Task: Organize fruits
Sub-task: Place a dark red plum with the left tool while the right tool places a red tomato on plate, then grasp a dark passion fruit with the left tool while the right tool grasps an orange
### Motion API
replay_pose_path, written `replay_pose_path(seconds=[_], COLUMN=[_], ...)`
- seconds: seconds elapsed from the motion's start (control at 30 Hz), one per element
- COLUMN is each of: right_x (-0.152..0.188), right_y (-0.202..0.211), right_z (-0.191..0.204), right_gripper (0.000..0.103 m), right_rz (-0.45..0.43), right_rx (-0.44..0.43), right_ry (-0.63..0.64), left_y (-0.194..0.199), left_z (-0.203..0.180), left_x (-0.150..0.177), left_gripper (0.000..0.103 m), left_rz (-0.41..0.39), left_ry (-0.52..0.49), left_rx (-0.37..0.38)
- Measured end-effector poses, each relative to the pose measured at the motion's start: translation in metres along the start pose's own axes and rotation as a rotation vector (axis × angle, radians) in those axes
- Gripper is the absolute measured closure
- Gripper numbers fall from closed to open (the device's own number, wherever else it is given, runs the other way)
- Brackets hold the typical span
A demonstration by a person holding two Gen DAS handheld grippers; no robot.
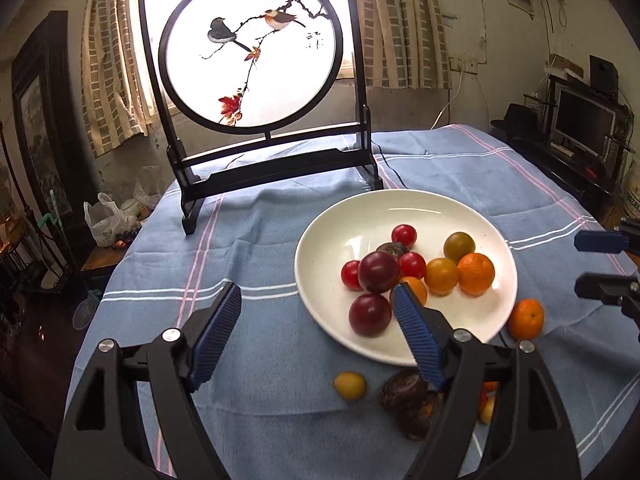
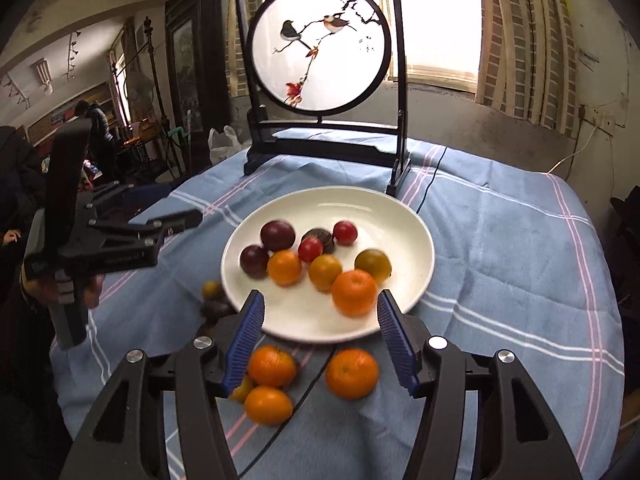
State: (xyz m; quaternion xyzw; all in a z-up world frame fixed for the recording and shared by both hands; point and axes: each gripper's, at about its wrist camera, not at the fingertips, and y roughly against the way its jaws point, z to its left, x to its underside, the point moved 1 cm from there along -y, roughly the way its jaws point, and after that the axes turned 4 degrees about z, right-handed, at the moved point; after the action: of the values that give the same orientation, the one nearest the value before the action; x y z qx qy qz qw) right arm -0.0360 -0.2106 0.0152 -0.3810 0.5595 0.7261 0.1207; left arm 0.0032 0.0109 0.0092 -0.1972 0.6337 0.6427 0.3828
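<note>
A white plate (image 1: pixel 332 248) (image 2: pixel 400 220) on the blue tablecloth holds several fruits: dark plums (image 1: pixel 370 314), red cherry tomatoes (image 1: pixel 404 235), yellow-orange tomatoes and an orange (image 1: pixel 476 273) (image 2: pixel 354 292). My left gripper (image 1: pixel 316 312) is open and empty above the plate's near left rim. My right gripper (image 2: pixel 320 320) is open and empty over the plate's near rim. Loose oranges (image 2: pixel 352 374) (image 2: pixel 272 366) lie on the cloth between its fingers. A small yellow fruit (image 1: pixel 350 385) and dark fruits (image 1: pixel 403 392) lie on the cloth near the left gripper.
A black-framed round bird screen (image 1: pixel 252 52) (image 2: pixel 320 40) stands at the table's far side, with a black cable (image 2: pixel 430 184) running past it. Another orange (image 1: pixel 526 318) lies right of the plate. The table edge drops off on the left.
</note>
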Motion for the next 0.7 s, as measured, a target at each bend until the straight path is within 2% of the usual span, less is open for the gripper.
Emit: replay_pose_path(seconds=[0.13, 0.2, 0.37, 0.4, 0.47, 0.7], right_x=[0.042, 0.058, 0.073, 0.073, 0.073, 0.076], right_y=[-0.007, -0.018, -0.046, -0.05, -0.059, -0.047], right_z=[0.024, 0.034, 0.043, 0.044, 0.043, 0.036], right_gripper=[0.044, 0.045, 0.045, 0.05, 0.069, 0.07], right_rz=[0.107, 0.164, 0.255, 0.265, 0.286, 0.273], right_rx=[-0.019, -0.028, -0.046, -0.036, -0.031, -0.036], right_ry=[0.101, 0.149, 0.171, 0.173, 0.17, 0.15], left_y=[0.01, 0.014, 0.018, 0.016, 0.011, -0.024], left_z=[0.001, -0.002, -0.019, -0.024, -0.033, -0.058], left_x=[0.027, 0.041, 0.077, 0.083, 0.092, 0.09], left_gripper=[0.027, 0.027, 0.026, 0.026, 0.026, 0.028], left_rz=[0.044, 0.066, 0.141, 0.156, 0.175, 0.232], left_ry=[-0.028, -0.048, -0.138, -0.159, -0.192, -0.211], left_rx=[0.019, 0.053, 0.136, 0.143, 0.144, 0.188])
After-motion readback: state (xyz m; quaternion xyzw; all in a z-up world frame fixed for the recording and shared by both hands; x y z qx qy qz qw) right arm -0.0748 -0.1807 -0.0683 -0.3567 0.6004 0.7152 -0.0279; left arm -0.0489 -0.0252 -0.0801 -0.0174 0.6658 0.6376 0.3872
